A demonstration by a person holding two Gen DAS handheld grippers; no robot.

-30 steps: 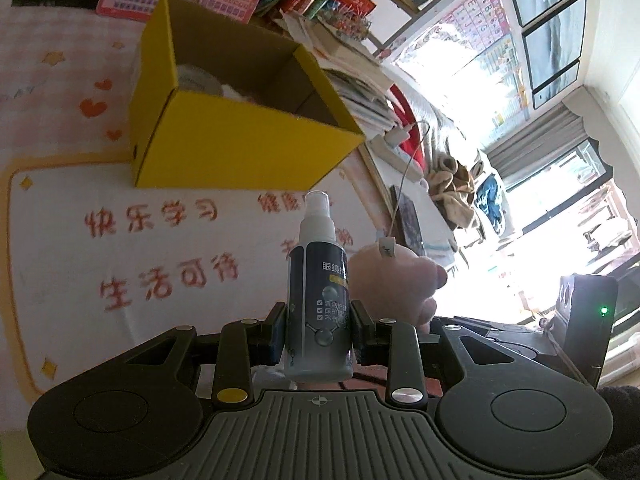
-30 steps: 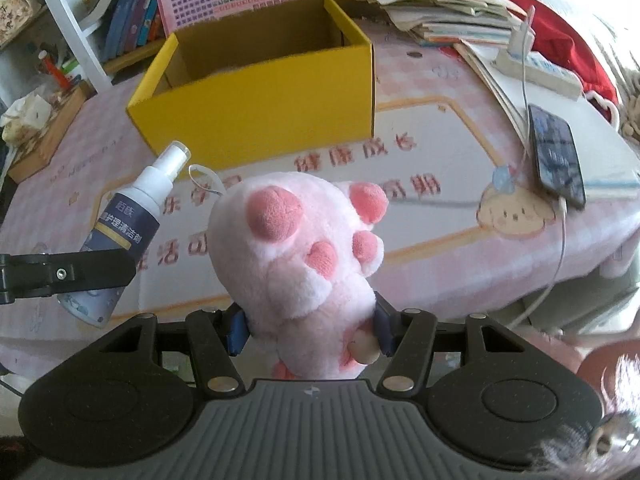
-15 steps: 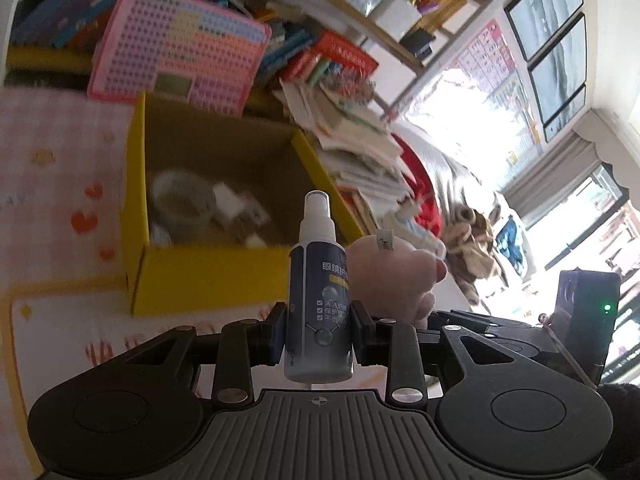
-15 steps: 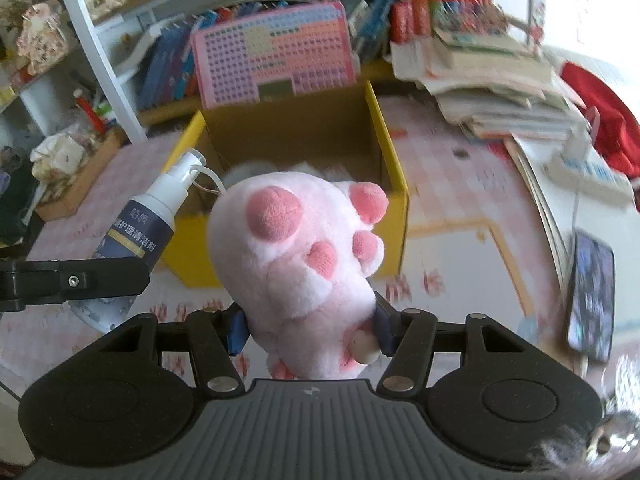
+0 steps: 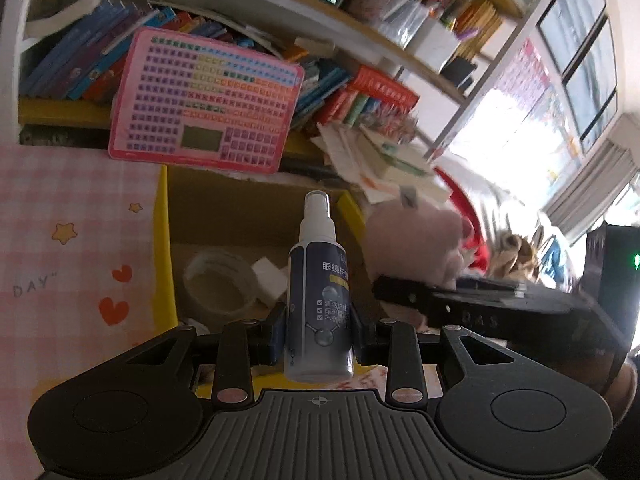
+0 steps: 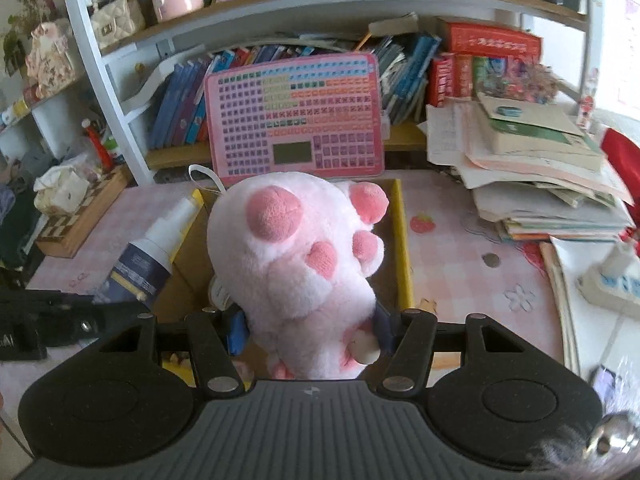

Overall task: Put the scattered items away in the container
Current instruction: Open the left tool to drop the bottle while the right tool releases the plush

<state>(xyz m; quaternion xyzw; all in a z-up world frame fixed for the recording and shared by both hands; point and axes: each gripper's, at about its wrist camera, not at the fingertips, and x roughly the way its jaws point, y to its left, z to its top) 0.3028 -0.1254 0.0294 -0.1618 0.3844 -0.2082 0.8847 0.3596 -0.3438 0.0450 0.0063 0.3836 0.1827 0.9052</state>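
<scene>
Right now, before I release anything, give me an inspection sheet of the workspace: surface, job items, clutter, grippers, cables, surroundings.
Surface: pink checked tablecloth with heart and star prints.
Job's things: yellow box open, holding a tape roll and a white block; spray bottle and pink plush paw both over the box.
Clutter: paper stack, pink keyboard toy behind the box, coin.
Grippers: left gripper shut on the spray bottle; right gripper shut on the pink plush paw.
Cables: power strip at the right edge; its cable not visible.
Surroundings: bookshelf behind the table, bright window to the right.
</scene>
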